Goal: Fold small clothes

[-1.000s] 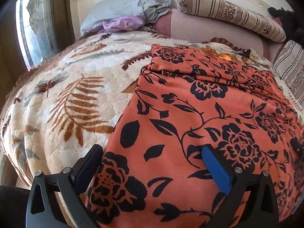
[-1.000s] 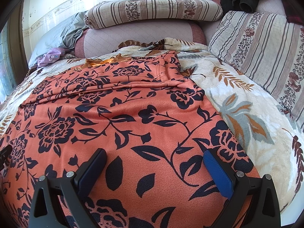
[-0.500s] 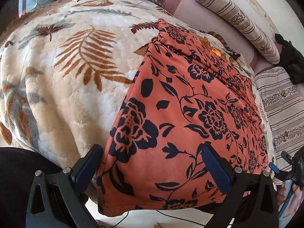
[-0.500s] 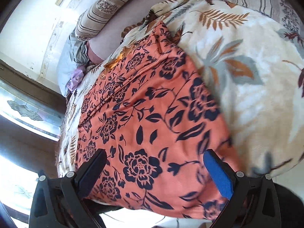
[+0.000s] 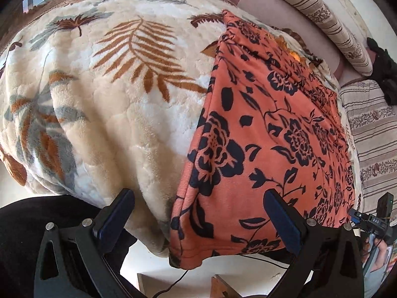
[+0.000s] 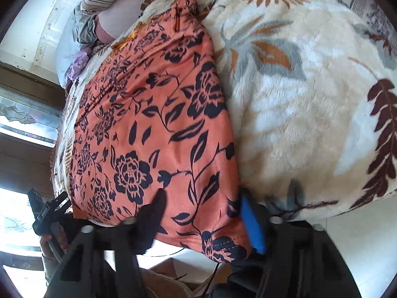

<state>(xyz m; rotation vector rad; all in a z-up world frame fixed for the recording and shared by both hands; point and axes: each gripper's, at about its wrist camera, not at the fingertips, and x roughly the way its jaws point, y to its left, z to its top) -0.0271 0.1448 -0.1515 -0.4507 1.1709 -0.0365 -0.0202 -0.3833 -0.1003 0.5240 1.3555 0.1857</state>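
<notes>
Orange garment (image 5: 270,134) with black flower print lies flat on the cream leaf-patterned blanket (image 5: 119,104) that covers the bed. Its near hem hangs over the bed's front edge; the far end reaches toward the striped bolster pillow (image 5: 320,15) at the head of the bed.

Left gripper (image 5: 199,219): points steeply down at the garment's near left corner. Jaws stand wide. That corner hangs between them, nearer the right-hand finger; the left-hand finger sits in front of bare blanket. No pad presses the cloth, as far as the left wrist view shows. Pale floor and a thin dark cable (image 5: 178,278) show below the hem.

Right gripper (image 6: 201,221): points steeply down at the garment's near right corner (image 6: 218,245). Jaws are closing, both fingers motion-blurred. The hem and corner lie between them: the dark finger overlaps the printed cloth, the blue pad (image 6: 251,226) sits at the garment's right edge where it meets the blanket. Whether the pads already press the fabric cannot be told through the blur.

Cross-views: the right gripper appears at the lower right edge of the left wrist view, and the left gripper at the lower left edge of the right wrist view, each near its own corner of the hem. A striped cushion (image 5: 372,136) lies beside the garment at the right. A window (image 6: 22,114) shows at the left of the right wrist view.
</notes>
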